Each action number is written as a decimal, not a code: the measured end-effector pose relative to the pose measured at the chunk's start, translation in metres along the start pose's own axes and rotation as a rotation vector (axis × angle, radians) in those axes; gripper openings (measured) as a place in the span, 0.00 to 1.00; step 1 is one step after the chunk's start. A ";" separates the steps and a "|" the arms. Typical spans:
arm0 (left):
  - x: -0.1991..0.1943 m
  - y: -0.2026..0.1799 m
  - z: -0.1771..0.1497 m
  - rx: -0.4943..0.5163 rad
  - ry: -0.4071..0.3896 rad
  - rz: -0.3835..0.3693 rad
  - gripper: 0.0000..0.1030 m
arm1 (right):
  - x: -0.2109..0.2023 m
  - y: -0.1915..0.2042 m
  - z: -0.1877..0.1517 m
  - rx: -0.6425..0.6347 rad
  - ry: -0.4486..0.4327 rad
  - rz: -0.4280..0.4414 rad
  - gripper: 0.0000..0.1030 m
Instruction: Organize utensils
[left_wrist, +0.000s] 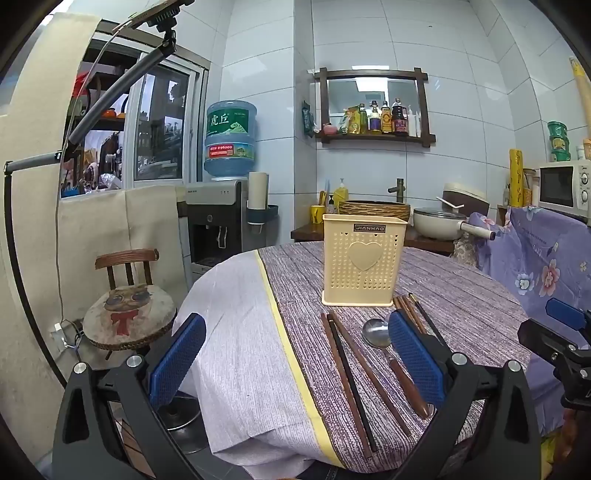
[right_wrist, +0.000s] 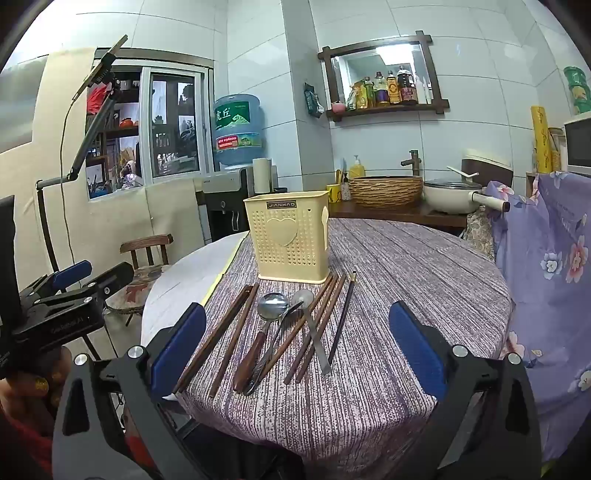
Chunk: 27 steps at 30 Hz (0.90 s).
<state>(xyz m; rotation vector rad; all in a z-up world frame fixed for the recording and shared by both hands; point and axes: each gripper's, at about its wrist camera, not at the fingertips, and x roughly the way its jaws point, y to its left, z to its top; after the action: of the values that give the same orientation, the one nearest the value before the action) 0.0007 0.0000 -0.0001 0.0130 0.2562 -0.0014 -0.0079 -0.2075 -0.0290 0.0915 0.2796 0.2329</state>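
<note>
Both hand-held grippers, left hand-held gripper (left_wrist: 295, 358) and right hand-held gripper (right_wrist: 297, 345), spread empty; overlapping spoons (right_wrist: 273, 306) and chopsticks (right_wrist: 321, 314) at lower centre risk multi-pick, or tipping holder (right_wrist: 288, 236).

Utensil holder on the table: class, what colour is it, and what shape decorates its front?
The holder is cream-yellow with a heart; right wrist view.

utensil holder (left_wrist: 364, 259): dark label reads "JIANHAO" | water bottle (left_wrist: 231, 138): "虎丘" on green label; red strip's numbers too blurred, perhaps a phone number
</note>
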 end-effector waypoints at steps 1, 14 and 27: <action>0.000 0.000 0.000 0.000 -0.002 0.000 0.95 | 0.000 0.000 0.000 0.000 -0.001 0.000 0.95; -0.001 0.000 0.000 0.011 -0.003 -0.009 0.95 | 0.000 0.004 -0.002 0.000 0.001 -0.002 0.95; -0.001 -0.001 -0.001 0.012 -0.001 -0.010 0.95 | 0.000 0.005 -0.003 0.002 0.002 0.001 0.95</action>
<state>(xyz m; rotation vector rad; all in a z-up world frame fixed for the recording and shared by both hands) -0.0007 -0.0014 -0.0008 0.0233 0.2551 -0.0128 -0.0096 -0.2020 -0.0310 0.0933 0.2821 0.2340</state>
